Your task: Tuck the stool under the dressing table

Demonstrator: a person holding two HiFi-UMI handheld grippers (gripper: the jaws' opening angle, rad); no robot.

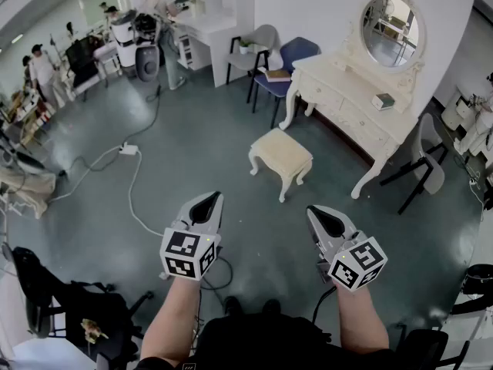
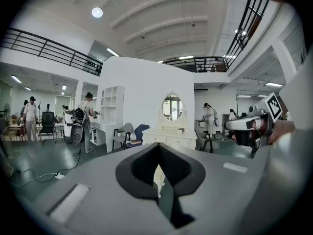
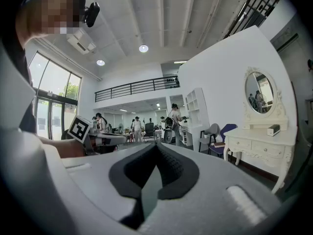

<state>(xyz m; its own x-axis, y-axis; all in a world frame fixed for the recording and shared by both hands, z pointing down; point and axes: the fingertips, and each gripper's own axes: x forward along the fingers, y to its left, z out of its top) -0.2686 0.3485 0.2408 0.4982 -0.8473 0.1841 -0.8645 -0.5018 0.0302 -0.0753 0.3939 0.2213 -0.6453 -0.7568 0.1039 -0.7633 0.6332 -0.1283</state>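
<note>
left hand-held gripper [image 1: 212, 198], right hand-held gripper [image 1: 313, 210], closed

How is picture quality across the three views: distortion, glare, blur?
Head view: evenly lit, sharp, stool clear, edges bowed. Left gripper view: strong fisheye, black corners, ceiling lamp blown out. Right gripper view: same fisheye, window bright, mosaic patch top left.

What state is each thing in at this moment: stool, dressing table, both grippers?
Stool: upright on the floor in front of the dressing table, not tucked under it.
Dressing table: standing against the wall, drawers shut, a small box on top.
Left gripper: shut, empty, short of the stool.
Right gripper: shut, empty, short of the stool.
</note>
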